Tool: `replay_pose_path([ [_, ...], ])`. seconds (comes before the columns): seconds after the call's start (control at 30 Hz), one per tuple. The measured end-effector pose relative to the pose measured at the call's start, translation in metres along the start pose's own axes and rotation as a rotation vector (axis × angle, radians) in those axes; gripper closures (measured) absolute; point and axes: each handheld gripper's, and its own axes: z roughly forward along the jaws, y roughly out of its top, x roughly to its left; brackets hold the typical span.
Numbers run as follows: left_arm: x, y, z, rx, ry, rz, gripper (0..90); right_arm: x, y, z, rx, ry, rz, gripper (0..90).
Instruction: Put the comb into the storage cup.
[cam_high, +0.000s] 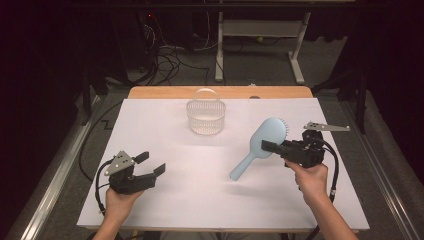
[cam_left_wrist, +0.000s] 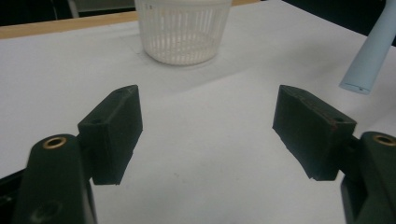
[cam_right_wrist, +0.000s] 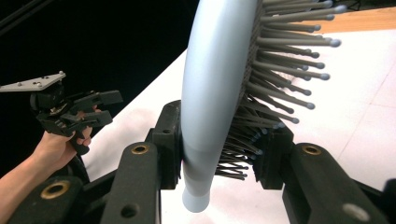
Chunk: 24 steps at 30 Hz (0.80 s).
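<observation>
A white sheet covers the counter (cam_high: 200, 200), with a strip of bare wood showing along its far edge. Beyond it the room is dark: grey floor, a tangle of cables (cam_high: 170, 57) and the white legs of another table (cam_high: 260, 45).

A white slatted basket (cam_high: 205, 116) stands on the sheet near the far edge, about mid-width.

The left tongs (cam_high: 151, 163) hover low over the near left of the sheet, released, their jaws spread wide with nothing between them; in the left gripper view they face the basket (cam_left_wrist: 183, 30).

The right tongs (cam_high: 268, 146) are clenched on a pale blue brush (cam_high: 260, 145), lifted clear of the sheet at the right. One jaw presses the smooth back, the other pushes into the bristles (cam_right_wrist: 280, 70), at the base of the head. The handle slants down towards the sheet's middle.
</observation>
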Motion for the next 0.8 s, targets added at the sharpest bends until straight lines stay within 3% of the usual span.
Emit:
replay_pose_path([
  [0.2,0.013,-0.008,-0.005,-0.021,0.03,-0.028,23.6,0.0,0.008,0.0,-0.001,-0.02,-0.005,60.8],
  [0.37,0.023,-0.017,-0.003,-0.011,0.054,-0.054,23.6,-0.001,0.017,-0.001,-0.016,-0.032,-0.008,60.8],
  [0.8,0.025,-0.023,0.001,0.002,0.064,-0.068,23.6,-0.009,0.036,0.0,-0.036,-0.053,-0.004,61.0],
])
